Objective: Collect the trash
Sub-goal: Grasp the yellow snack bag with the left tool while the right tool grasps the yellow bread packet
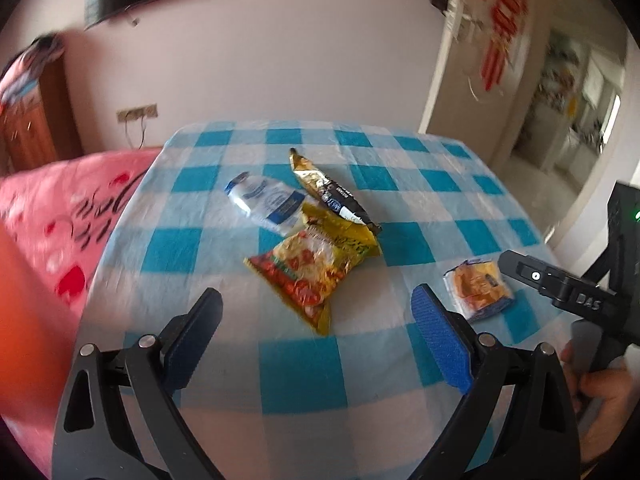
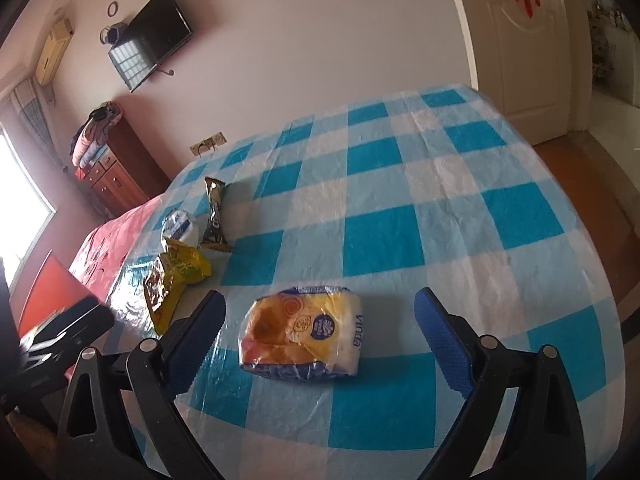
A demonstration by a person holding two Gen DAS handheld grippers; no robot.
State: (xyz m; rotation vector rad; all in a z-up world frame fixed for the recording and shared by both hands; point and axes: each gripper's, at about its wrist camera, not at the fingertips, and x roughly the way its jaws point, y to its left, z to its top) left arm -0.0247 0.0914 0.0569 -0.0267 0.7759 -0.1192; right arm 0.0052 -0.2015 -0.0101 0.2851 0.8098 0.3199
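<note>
Above the checked tablecloth (image 2: 400,184), both tongs gape: left (image 1: 316,316) before noodle packet (image 1: 308,280), right (image 2: 320,316) framing bread wrapper (image 2: 300,336).

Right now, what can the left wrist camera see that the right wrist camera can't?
Only the left wrist view shows the right gripper from outside, with the hand holding it, and its own open left gripper.

Only the right wrist view shows the window and the air conditioner.

Both show the checked tablecloth, the bread packet, the yellow noodle packet, the white-and-blue wrapper, the gold-and-black wrapper and the wall TV.
</note>
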